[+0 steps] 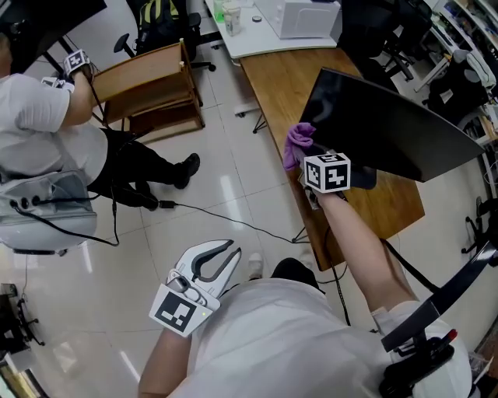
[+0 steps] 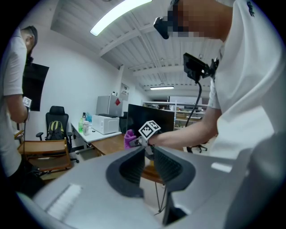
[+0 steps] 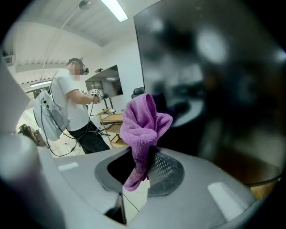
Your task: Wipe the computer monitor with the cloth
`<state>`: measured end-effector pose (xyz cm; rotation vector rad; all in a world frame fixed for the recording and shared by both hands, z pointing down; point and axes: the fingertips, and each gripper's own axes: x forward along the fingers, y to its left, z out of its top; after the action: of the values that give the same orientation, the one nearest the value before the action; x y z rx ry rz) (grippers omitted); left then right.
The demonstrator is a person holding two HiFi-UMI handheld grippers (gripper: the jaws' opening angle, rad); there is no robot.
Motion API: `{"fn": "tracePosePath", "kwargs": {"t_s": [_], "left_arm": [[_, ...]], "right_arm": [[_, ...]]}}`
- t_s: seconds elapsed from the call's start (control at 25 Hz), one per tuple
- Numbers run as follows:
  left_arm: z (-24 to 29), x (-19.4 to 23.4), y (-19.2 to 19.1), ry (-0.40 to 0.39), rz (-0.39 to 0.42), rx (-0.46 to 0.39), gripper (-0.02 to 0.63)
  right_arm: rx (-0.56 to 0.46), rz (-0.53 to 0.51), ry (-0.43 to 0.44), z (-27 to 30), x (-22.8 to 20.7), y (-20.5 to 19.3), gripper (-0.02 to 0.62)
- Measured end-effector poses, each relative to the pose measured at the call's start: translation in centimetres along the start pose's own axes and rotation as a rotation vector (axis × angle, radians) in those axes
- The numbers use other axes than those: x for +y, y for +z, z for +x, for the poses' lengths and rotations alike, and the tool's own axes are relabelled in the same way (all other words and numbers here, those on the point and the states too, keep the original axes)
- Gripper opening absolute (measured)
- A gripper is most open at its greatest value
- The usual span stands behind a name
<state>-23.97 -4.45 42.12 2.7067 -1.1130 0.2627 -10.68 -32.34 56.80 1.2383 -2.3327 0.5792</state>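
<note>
A black monitor [image 1: 389, 128] leans tilted on a wooden desk [image 1: 284, 85]. My right gripper [image 1: 305, 158] is shut on a purple cloth [image 1: 298, 142], which it holds against the monitor's left edge. In the right gripper view the cloth [image 3: 143, 120] stands bunched up out of the shut jaws [image 3: 147, 154], close to the dark screen [image 3: 214, 80]. My left gripper [image 1: 232, 249] hangs low over the floor, away from the desk, shut and holding nothing. The left gripper view [image 2: 146, 151] looks toward the monitor [image 2: 152, 114] and the cloth [image 2: 130, 138].
A second person [image 1: 39, 148] with grippers stands at the left by a wooden shelf cart [image 1: 152, 85]. A white table [image 1: 257, 39] with a microwave [image 1: 299, 17] lies beyond the desk. A cable [image 1: 226, 221] runs across the tiled floor. Office chairs stand at the back.
</note>
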Motion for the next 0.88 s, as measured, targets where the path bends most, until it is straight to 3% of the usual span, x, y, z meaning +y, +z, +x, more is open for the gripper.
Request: {"fn": "tracePosePath", "kwargs": {"t_s": [0.88], "left_arm": [[0.4, 0.4, 1.1, -0.056, -0.002, -0.095, 0.083]], "right_arm": [[-0.178, -0.057, 0.088, -7.7, 2.9, 16.7, 0.063]]}}
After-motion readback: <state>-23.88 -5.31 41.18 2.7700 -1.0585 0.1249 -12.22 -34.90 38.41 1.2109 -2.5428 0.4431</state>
